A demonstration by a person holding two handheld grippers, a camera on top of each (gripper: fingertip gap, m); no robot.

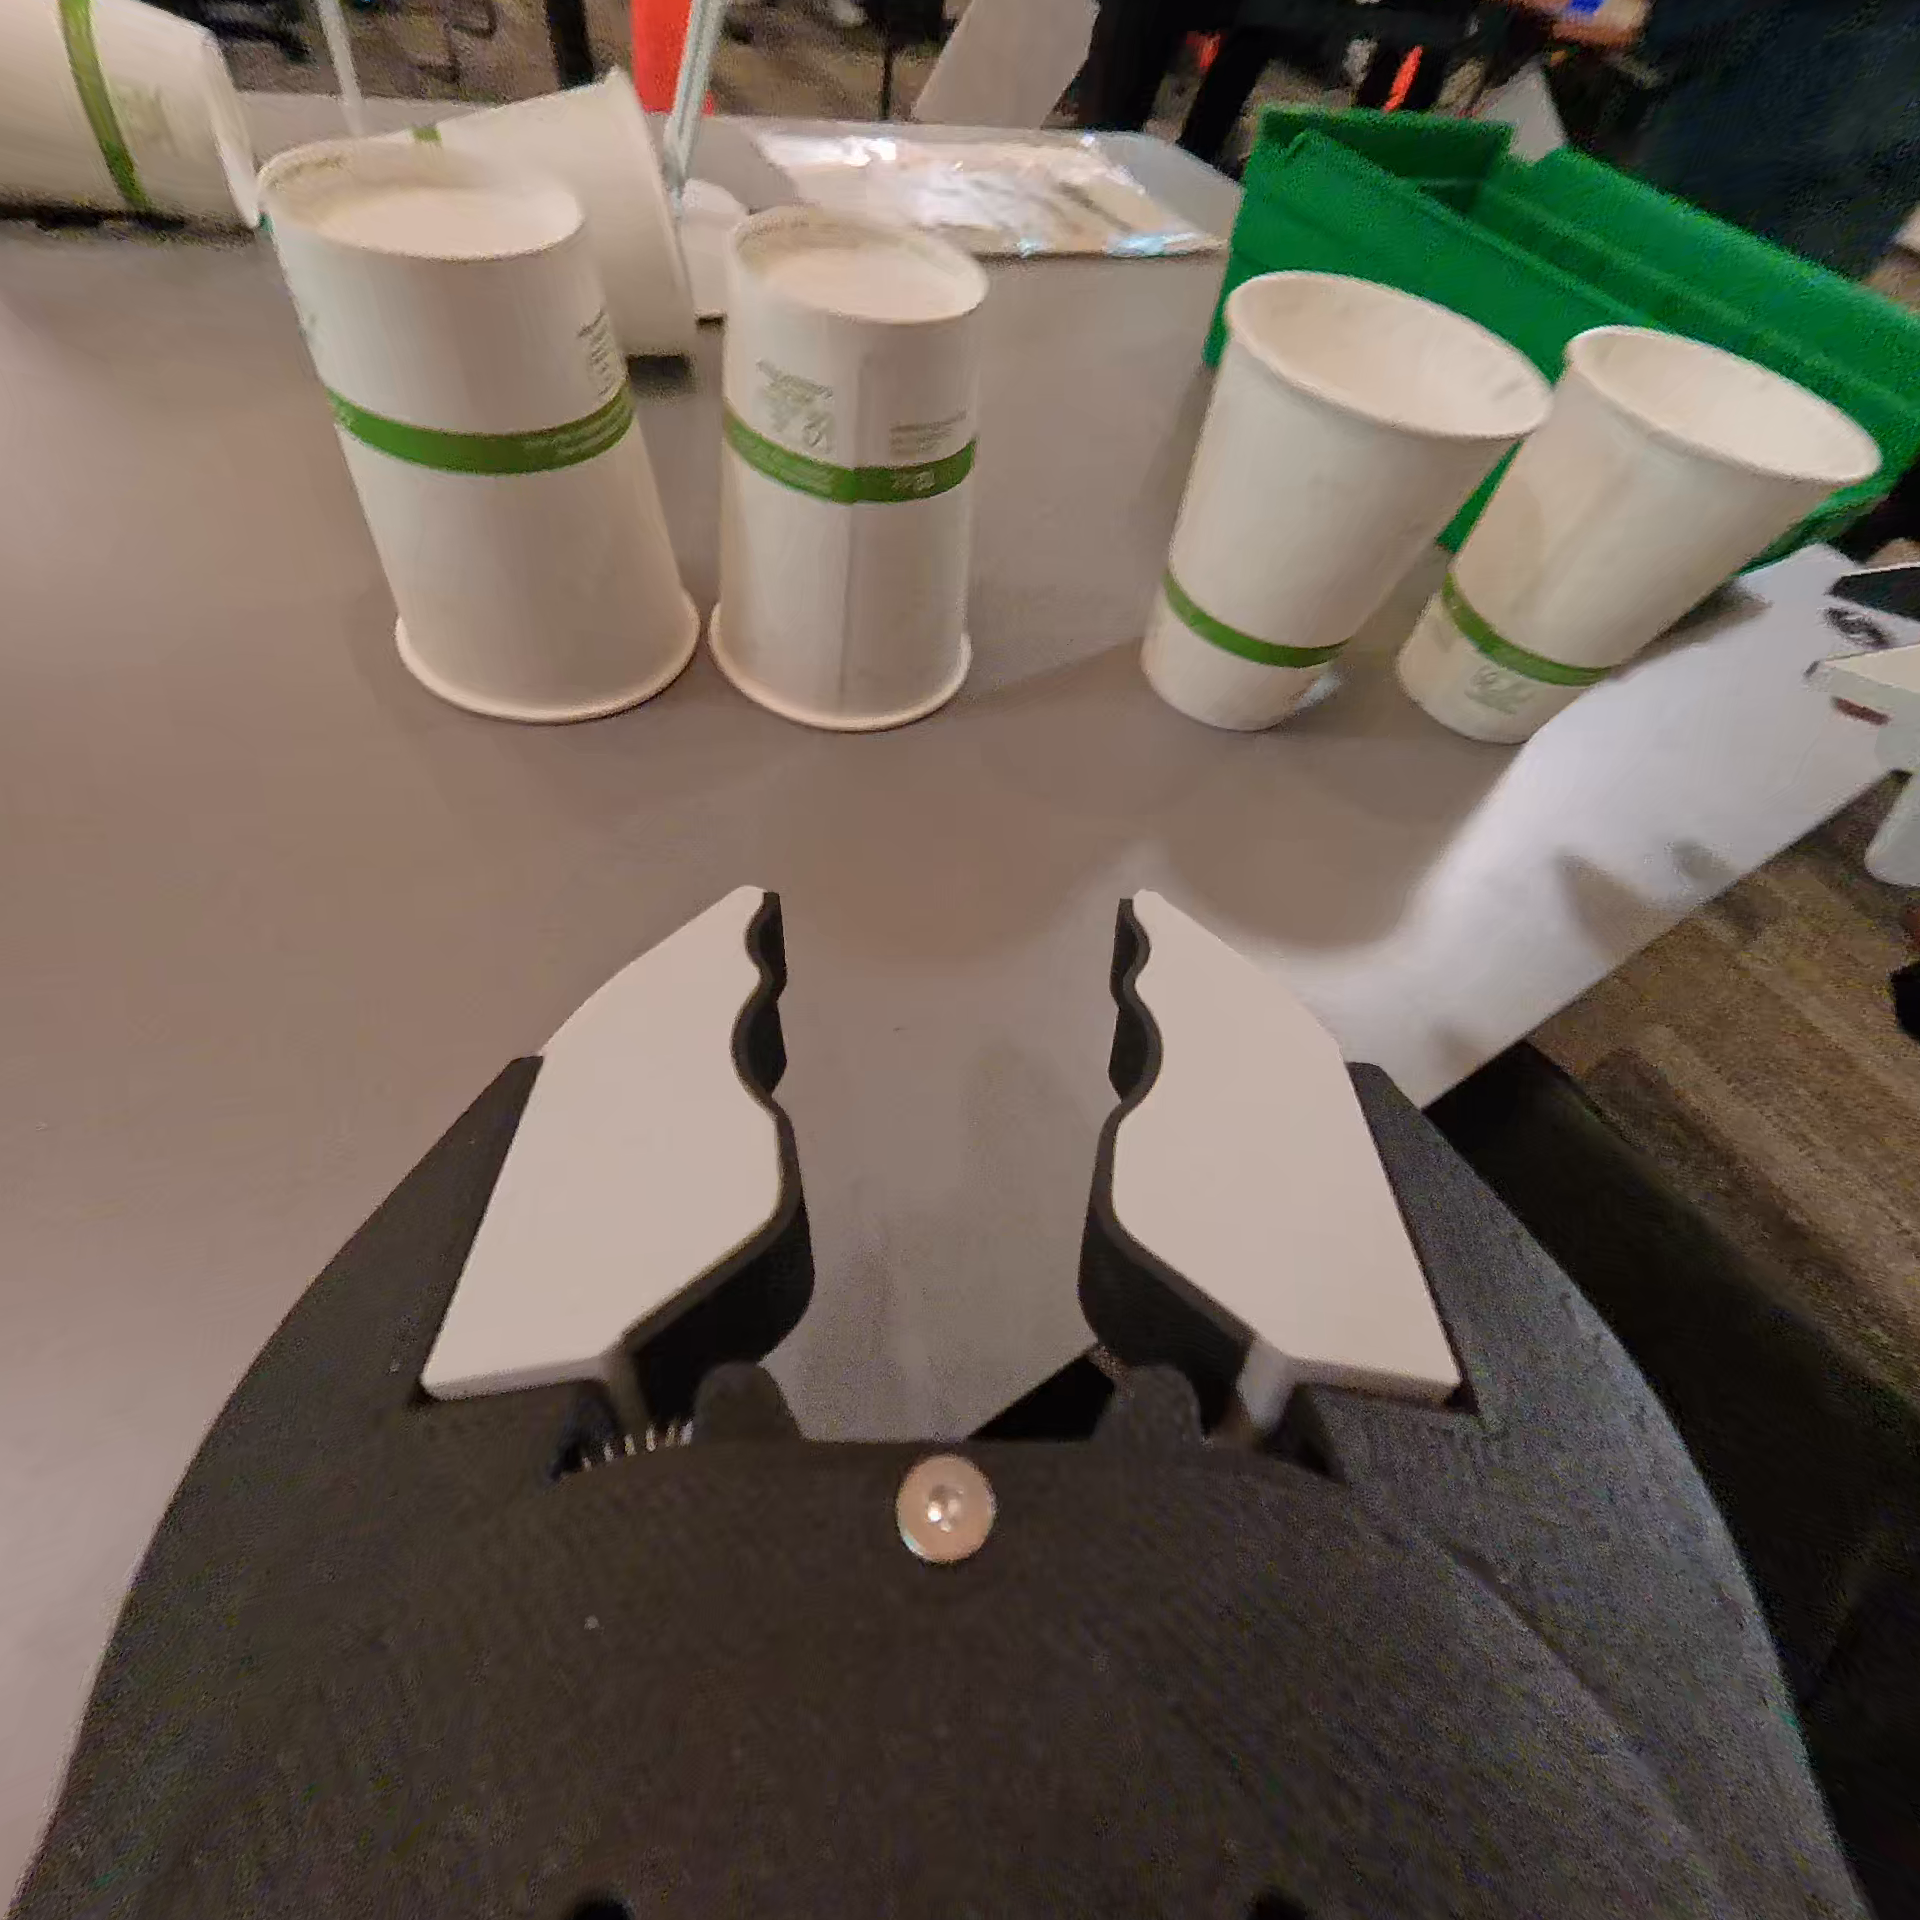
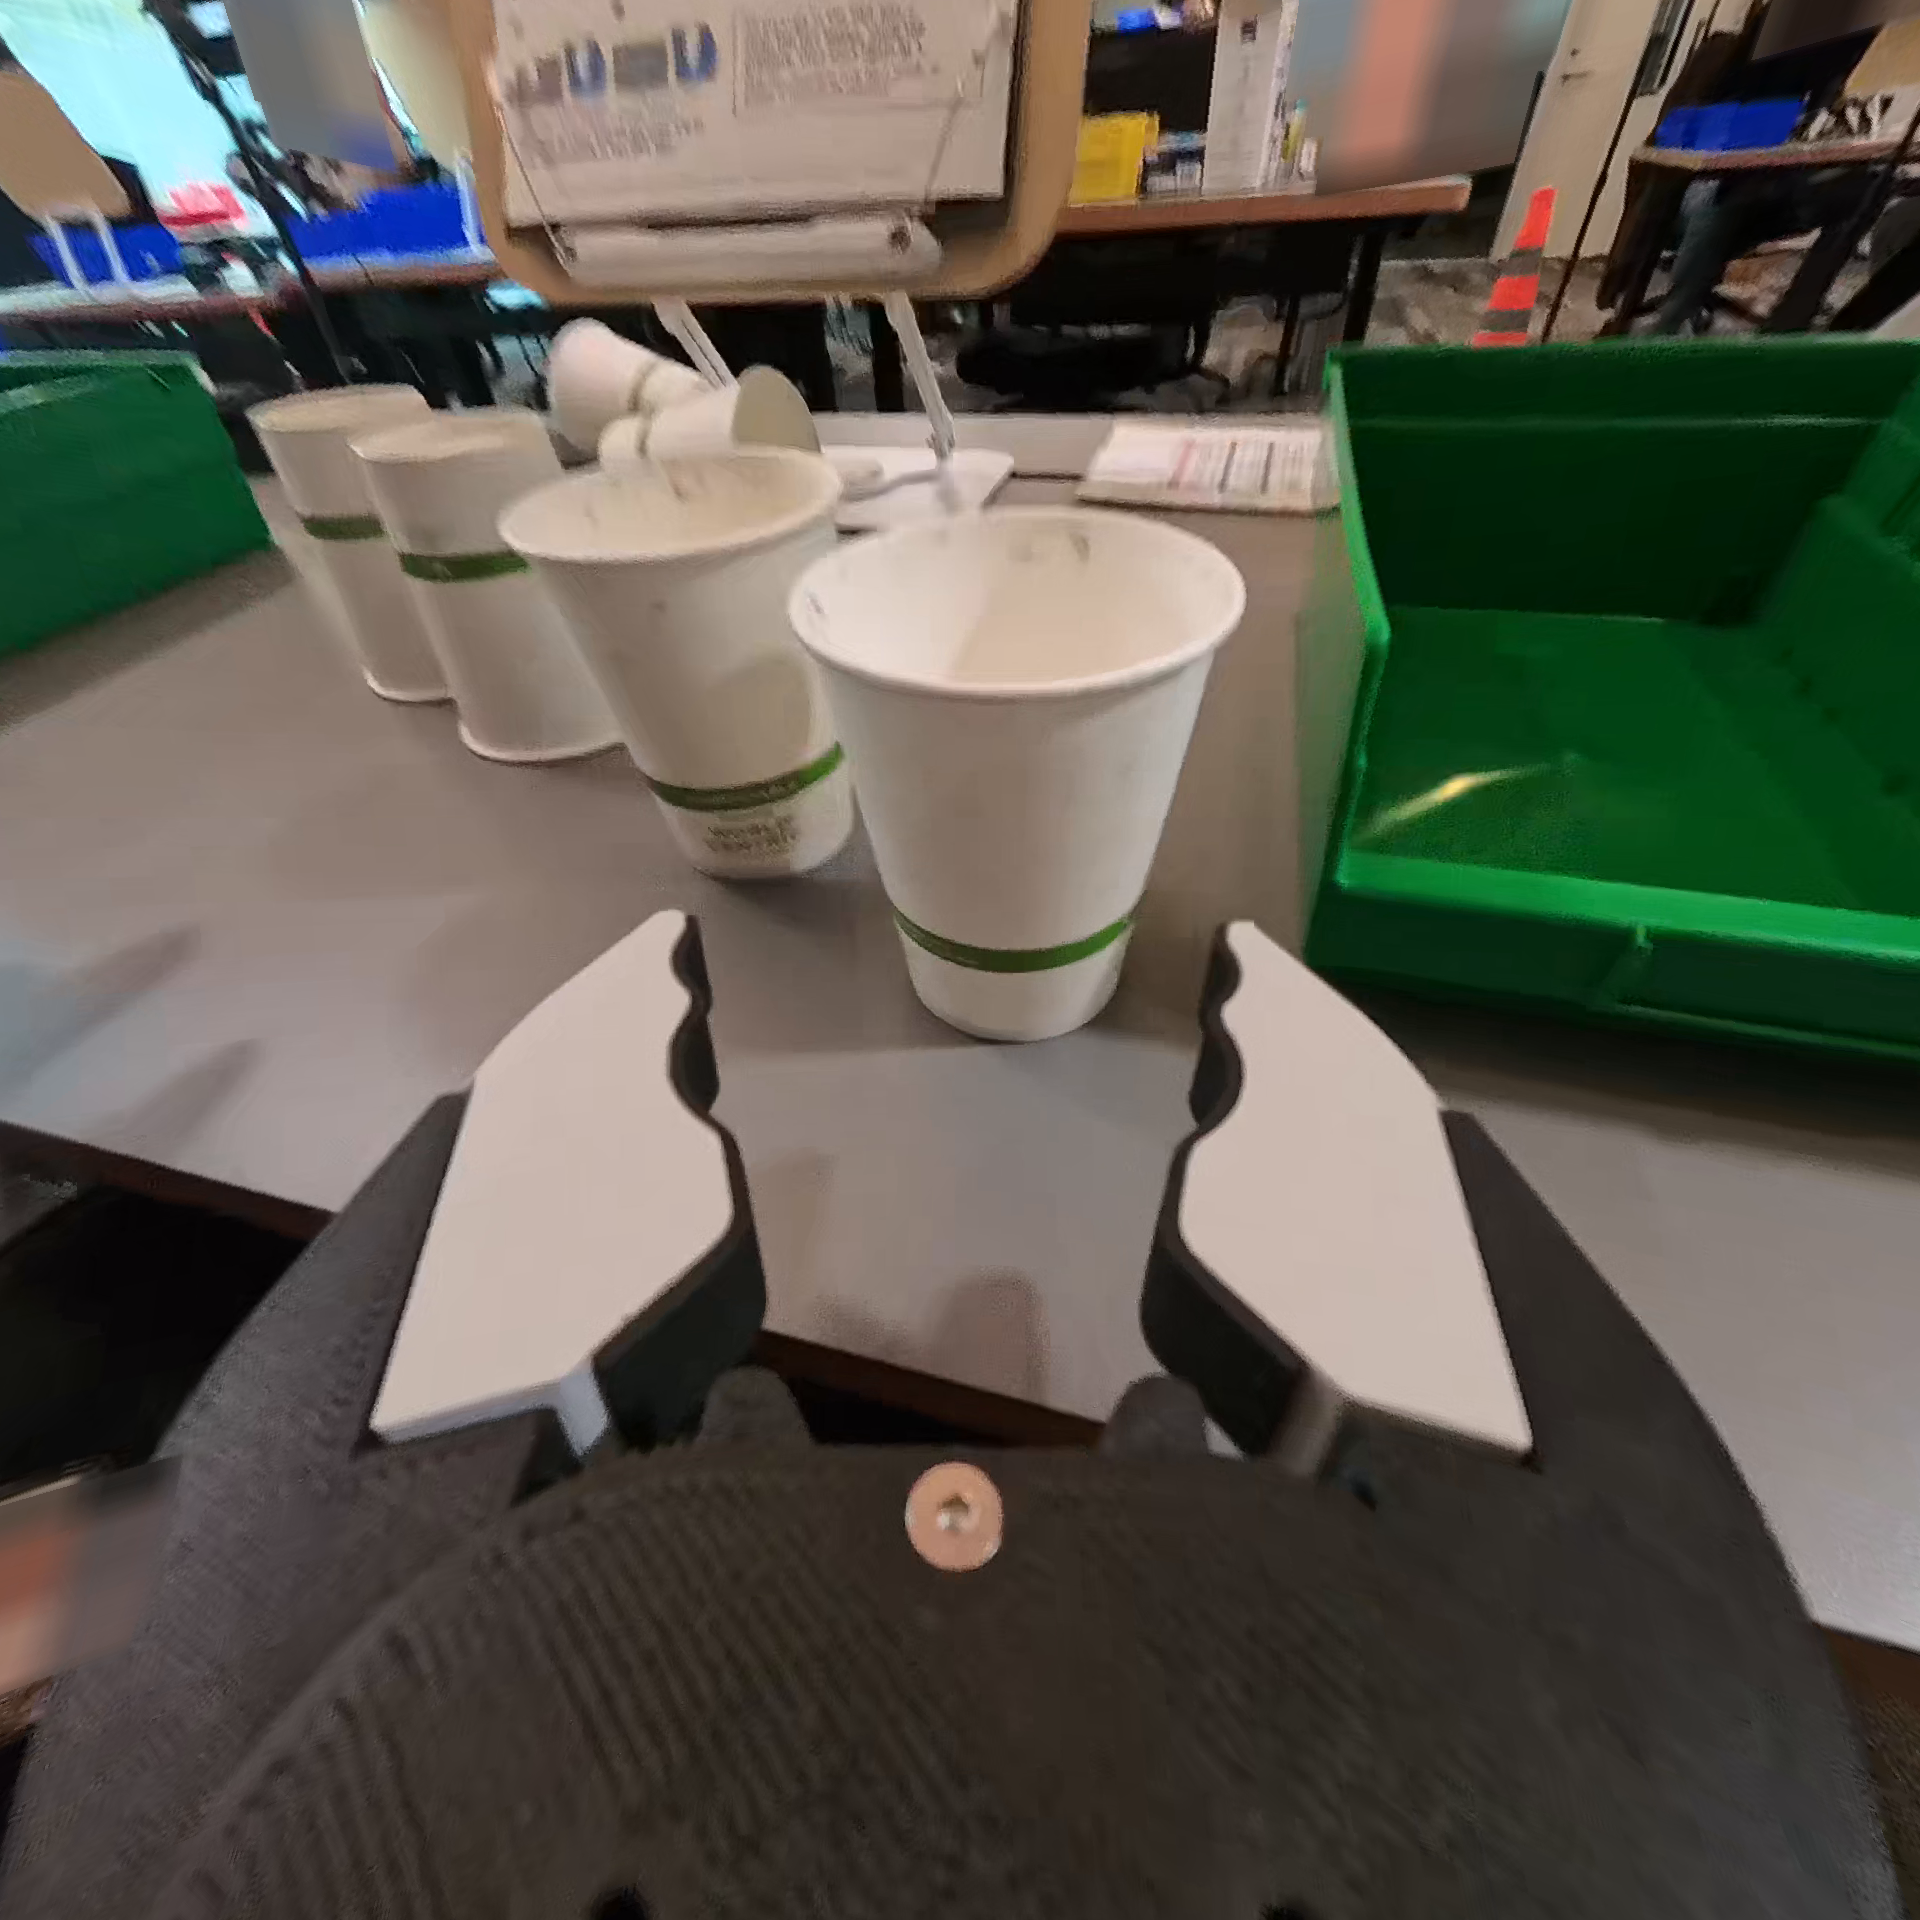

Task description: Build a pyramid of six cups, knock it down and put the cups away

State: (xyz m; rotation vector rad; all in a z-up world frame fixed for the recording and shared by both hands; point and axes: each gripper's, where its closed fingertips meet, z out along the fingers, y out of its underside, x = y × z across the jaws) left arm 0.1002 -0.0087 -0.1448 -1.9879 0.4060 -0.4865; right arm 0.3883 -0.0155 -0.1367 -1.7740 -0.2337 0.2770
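Observation:
Several white paper cups with green bands stand in a row on the grey table (image 1: 208, 831). In the left wrist view two cups are upside down (image 1: 499, 468) (image 1: 847, 478) and two stand upright (image 1: 1320, 488) (image 1: 1621, 530). My left gripper (image 1: 948, 914) is open and empty, above the table short of the upside-down cups. In the right wrist view my right gripper (image 2: 956, 940) is open and empty, just short of the nearest upright cup (image 2: 1018, 769). A second upright cup (image 2: 707, 675) and two upside-down cups (image 2: 478, 582) (image 2: 353, 530) stand behind it.
A green plastic bin (image 2: 1621, 748) sits right of the nearest cup; it also shows in the left wrist view (image 1: 1507, 239). Another green bin (image 2: 104, 488) is at the far left. Cups lie on their sides at the back (image 2: 644, 395). A foil sheet (image 1: 987, 187) lies behind the cups.

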